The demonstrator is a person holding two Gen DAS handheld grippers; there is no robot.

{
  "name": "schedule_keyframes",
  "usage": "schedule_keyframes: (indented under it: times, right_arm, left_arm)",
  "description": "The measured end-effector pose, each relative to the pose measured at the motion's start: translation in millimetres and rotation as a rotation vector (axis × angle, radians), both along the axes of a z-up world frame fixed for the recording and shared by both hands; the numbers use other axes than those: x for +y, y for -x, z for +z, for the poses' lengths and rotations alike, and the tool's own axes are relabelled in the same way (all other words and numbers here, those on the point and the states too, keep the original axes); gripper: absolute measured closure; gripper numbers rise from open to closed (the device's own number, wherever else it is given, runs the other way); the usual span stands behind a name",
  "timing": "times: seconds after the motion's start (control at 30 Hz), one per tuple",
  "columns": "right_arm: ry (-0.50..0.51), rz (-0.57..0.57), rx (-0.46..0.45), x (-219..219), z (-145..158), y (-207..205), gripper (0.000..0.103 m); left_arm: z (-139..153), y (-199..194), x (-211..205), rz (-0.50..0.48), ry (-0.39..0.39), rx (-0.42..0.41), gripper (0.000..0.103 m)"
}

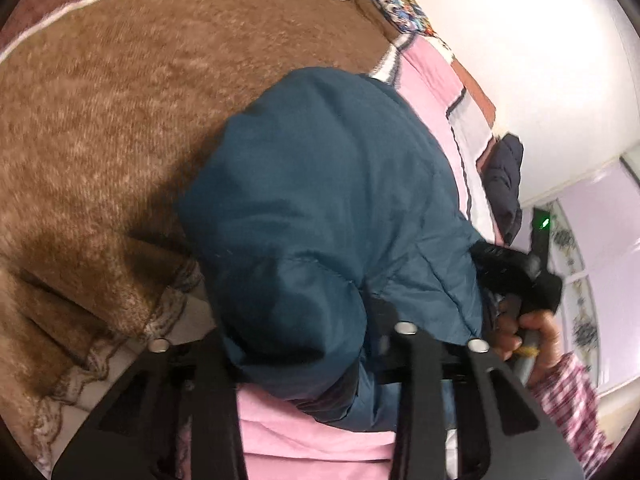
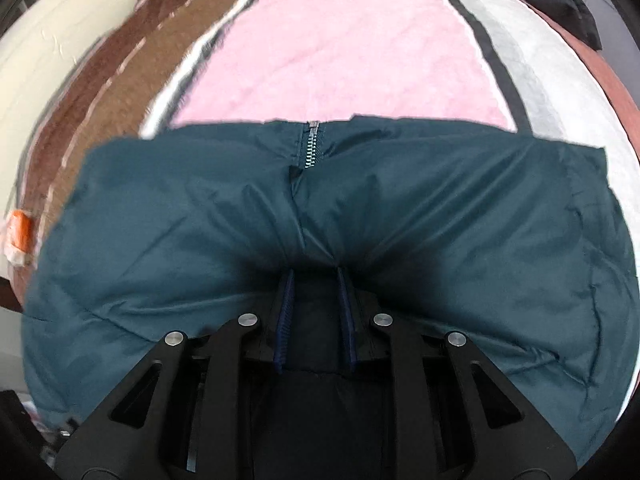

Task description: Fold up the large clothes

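A teal padded jacket point(image 2: 400, 220) lies on a bed, its zipper point(image 2: 312, 144) running to its far edge. My right gripper point(image 2: 314, 276) is shut on a fold of the jacket, blue-edged fingers point(image 2: 285, 312) pressed into the fabric. In the left wrist view the jacket point(image 1: 320, 200) bulges up over my left gripper point(image 1: 316, 360), whose fingertips are hidden beneath the cloth. The right gripper's body point(image 1: 516, 276) and the hand holding it point(image 1: 532, 340) show at the right of that view.
The bed has a pink quilted cover point(image 2: 340, 52) with white and grey borders. A brown fuzzy blanket point(image 1: 120, 120) lies to the left. A dark garment point(image 1: 506, 180) sits at the bed's far end by a white wall point(image 1: 540, 40).
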State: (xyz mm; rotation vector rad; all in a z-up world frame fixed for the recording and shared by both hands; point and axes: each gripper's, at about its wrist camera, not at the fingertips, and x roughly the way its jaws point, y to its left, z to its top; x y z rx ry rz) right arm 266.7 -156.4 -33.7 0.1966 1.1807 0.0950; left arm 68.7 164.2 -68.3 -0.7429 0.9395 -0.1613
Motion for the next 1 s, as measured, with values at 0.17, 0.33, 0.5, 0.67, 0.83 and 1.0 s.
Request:
schedule_keyframes:
  times: [0.17, 0.33, 0.5, 0.67, 0.83, 1.0]
  right_arm:
    - [-0.056, 0.051, -0.154, -8.4, 52.3, 60.1, 0.084]
    - [-0.148, 0.153, -0.110, -5.7, 54.0, 143.1, 0.088]
    - [-0.163, 0.203, 0.000, 3.2, 12.5, 190.0, 0.093]
    - [-0.175, 0.176, 0.059, 2.2, -24.0, 176.2, 0.094]
    - [-0.229, 0.147, 0.083, -6.4, -40.4, 160.8, 0.096]
    - [-0.310, 0.124, 0.055, -28.4, -22.3, 168.8, 0.096]
  left_arm:
    - [16.1, 6.0, -5.2, -0.019, -0.049, -0.046, 0.075]
    - [26.0, 11.1, -5.9, -0.030, -0.081, -0.073, 0.075]
    - [43.0, 15.8, -12.5, -0.044, -0.113, -0.107, 0.076]
    - [71.8, 20.9, -34.6, -0.094, -0.192, -0.176, 0.076]
    - [116.5, 30.2, -88.6, -0.206, -0.318, -0.317, 0.076]
    - [154.6, 42.2, -150.8, -0.339, -0.455, -0.479, 0.076]
